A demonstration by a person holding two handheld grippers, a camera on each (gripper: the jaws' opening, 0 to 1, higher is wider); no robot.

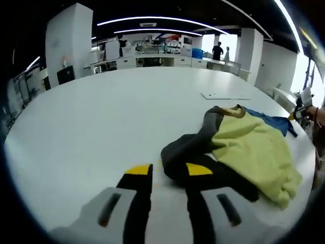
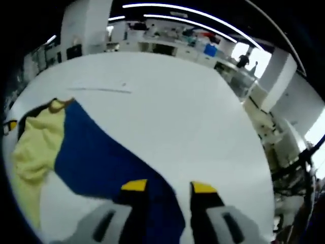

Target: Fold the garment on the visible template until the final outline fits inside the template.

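Garment [image 1: 244, 147]: lay crumpled on the white table [image 1: 101, 132], just ahead and to the right of the left gripper [image 1: 168, 175]; yellow, dark grey and blue panels were bunched together.
Left gripper: jaws stood apart with bare table between them; its right yellow-tipped jaw lay against the grey fold, holding nothing.
Right gripper [image 2: 169, 187]: jaws stood apart over the blue panel, cloth lying between them; whether they gripped it cannot be told.
Template: a thin pale outline [image 1: 226, 96] lay on the table beyond the garment, well apart from it; judged to be the template, though too faint to be sure.
Progress: no fold looked made; spreading, placing and folding all appeared left to do.
View difference: the left gripper view showed the grey sleeve and heaped yellow cloth; the right gripper view showed the blue panel [image 2: 111, 162] spread broad toward that tool.
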